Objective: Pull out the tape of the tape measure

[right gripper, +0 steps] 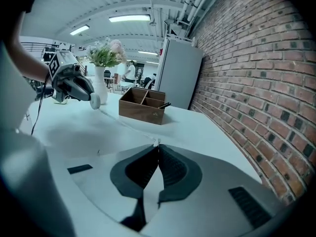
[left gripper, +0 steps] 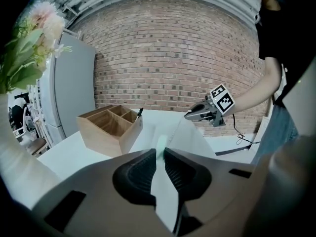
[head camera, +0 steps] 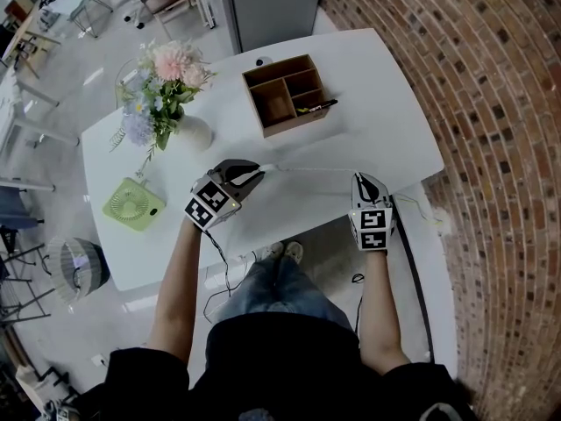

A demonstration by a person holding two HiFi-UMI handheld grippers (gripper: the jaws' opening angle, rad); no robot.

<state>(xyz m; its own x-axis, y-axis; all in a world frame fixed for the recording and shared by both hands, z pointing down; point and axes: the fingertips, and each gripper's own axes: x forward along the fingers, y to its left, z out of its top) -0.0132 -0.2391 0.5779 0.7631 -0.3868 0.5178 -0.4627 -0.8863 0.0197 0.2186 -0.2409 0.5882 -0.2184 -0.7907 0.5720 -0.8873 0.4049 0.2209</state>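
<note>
My left gripper [head camera: 252, 176] is shut on the small pale round case of the tape measure [left gripper: 161, 151], which sits pinched between the dark pads near their tips. From the case a thin white tape [head camera: 311, 169] runs right, just over the white table [head camera: 386, 103], to my right gripper [head camera: 361, 181]. That gripper is shut on the tape's end tab [right gripper: 156, 142]. In the right gripper view the left gripper [right gripper: 88, 94] shows at the far left with the case [right gripper: 95, 101] at its tip, and the tape [right gripper: 126, 126] stretches between the two.
A wooden organizer box [head camera: 285, 95] holding a black pen [head camera: 317, 106] stands behind the tape. A vase of flowers [head camera: 171, 82] and a green fan [head camera: 133, 203] are at the left. The table's front edge lies just under both grippers; a brick wall [head camera: 491, 103] is on the right.
</note>
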